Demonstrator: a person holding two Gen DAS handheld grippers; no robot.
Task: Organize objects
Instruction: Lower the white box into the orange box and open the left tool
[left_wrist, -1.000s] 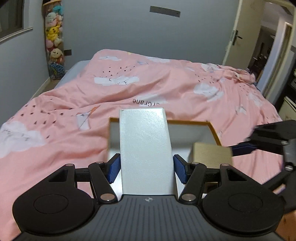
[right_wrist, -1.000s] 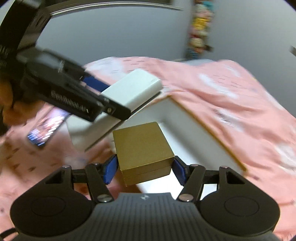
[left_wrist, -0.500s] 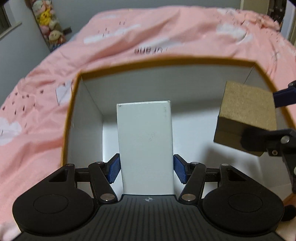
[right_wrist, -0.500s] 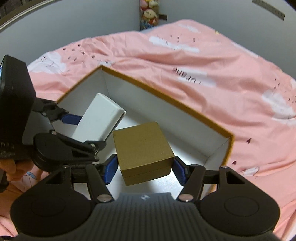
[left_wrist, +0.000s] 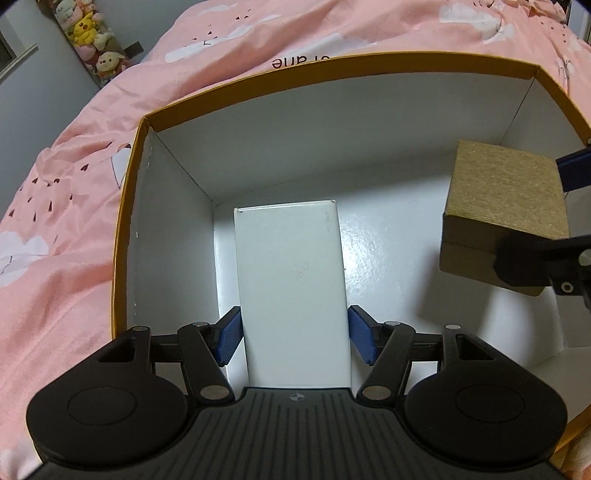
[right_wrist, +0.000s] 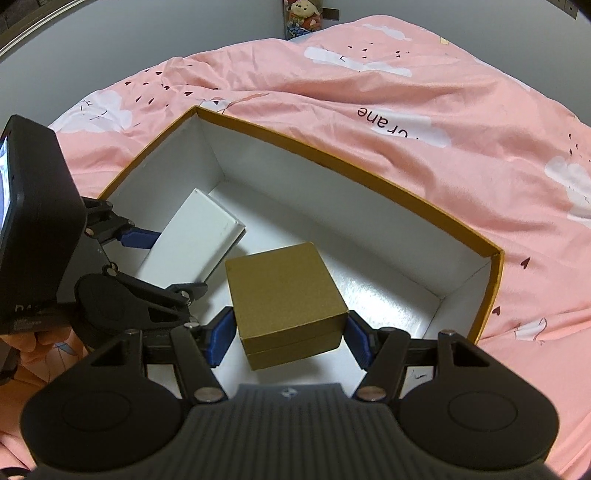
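White box (left_wrist: 291, 291) sat between the left gripper (left_wrist: 293, 334) jaws, far end down on the floor of the open carton (left_wrist: 125, 206) on the bed. Jaws had just been opening; pads stood barely off its 2 long sides, no longer pressing. Gold box (right_wrist: 284, 299) sat between the right gripper (right_wrist: 286, 332) jaws, clamped by both pads, held over the carton floor.

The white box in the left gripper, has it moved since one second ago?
Yes. The white box went down from above the big box's rim to inside its walls.
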